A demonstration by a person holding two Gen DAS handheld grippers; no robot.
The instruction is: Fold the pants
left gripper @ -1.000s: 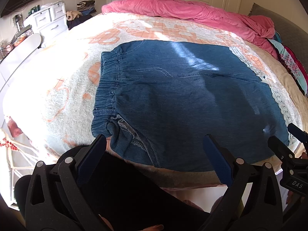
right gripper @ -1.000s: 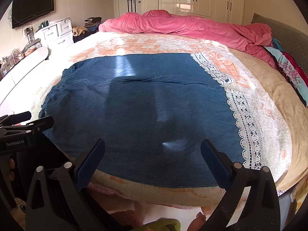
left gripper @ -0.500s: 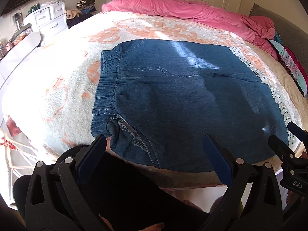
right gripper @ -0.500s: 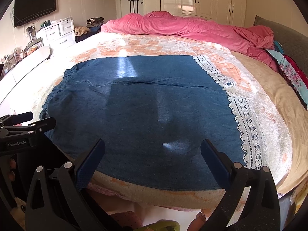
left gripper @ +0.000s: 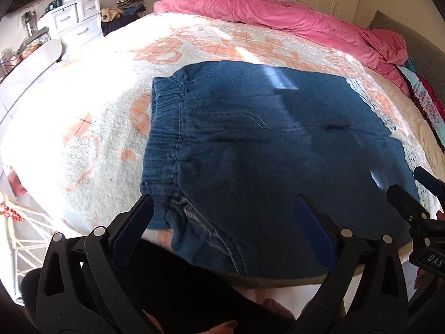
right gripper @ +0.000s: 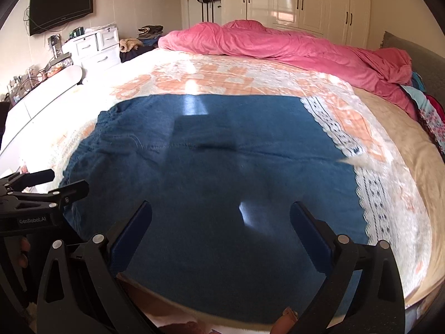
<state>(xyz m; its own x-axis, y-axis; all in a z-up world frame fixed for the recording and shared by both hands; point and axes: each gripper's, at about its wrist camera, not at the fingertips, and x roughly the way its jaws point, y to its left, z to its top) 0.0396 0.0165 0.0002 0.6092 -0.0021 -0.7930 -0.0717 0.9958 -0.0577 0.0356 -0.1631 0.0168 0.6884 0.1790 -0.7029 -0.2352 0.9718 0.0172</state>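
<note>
Blue denim pants (left gripper: 272,150) lie flat across the bed, elastic waistband (left gripper: 164,136) to the left, white lace hems (right gripper: 372,194) to the right. They also show in the right wrist view (right gripper: 222,172). My left gripper (left gripper: 222,208) is open and empty, hovering over the near edge by the waistband corner. My right gripper (right gripper: 221,214) is open and empty over the near edge of the legs. Each gripper shows at the edge of the other's view.
The bed (right gripper: 194,78) has a white and orange patterned blanket. A pink duvet (right gripper: 278,41) is bunched at the far side, with colourful clothes (left gripper: 428,105) at the right. White drawers (right gripper: 94,47) stand on the left; wardrobes (right gripper: 306,0) line the back wall.
Both grippers have moved forward over the near edge of the pants, so the denim looms larger. Both stay open. The pants have not moved.
</note>
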